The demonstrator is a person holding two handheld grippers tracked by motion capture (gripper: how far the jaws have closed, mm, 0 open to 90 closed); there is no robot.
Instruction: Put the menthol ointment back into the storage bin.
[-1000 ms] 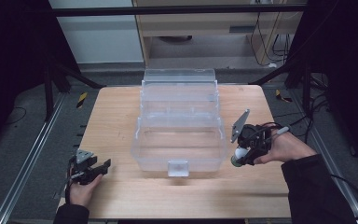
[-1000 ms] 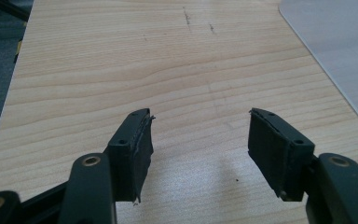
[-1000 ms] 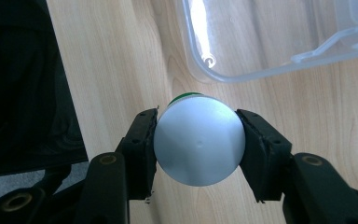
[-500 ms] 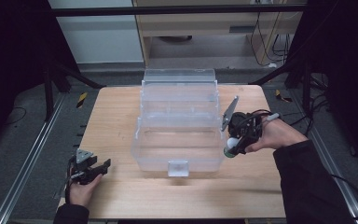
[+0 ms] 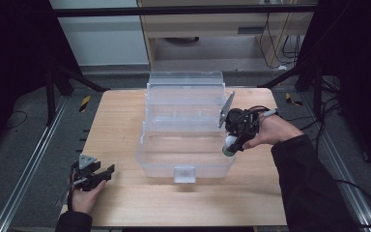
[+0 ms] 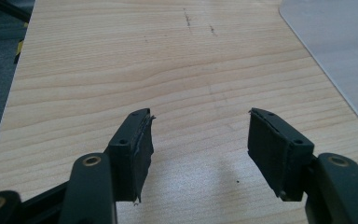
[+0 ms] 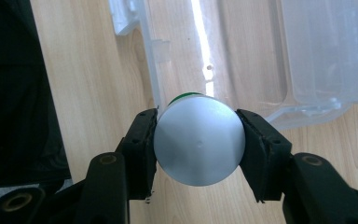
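High view: one clear plastic box [image 5: 186, 145] on the table [image 5: 116, 116]. Right tongs [image 5: 229, 145] clamp one silver-bottomed can [image 7: 198, 144], apparently green-sided, over the box's right edge. Left tongs [image 6: 198, 140] gape wide, empty, near the table's front-left corner.

High view: fixed overhead, facing 12 o'clock across the light wooden table [image 5: 125, 203] | Left gripper view: low, close over bare tabletop at 7 o'clock | Right gripper view: straight down, shares the clear plastic hinged storage box [image 5: 186, 130] at centre.
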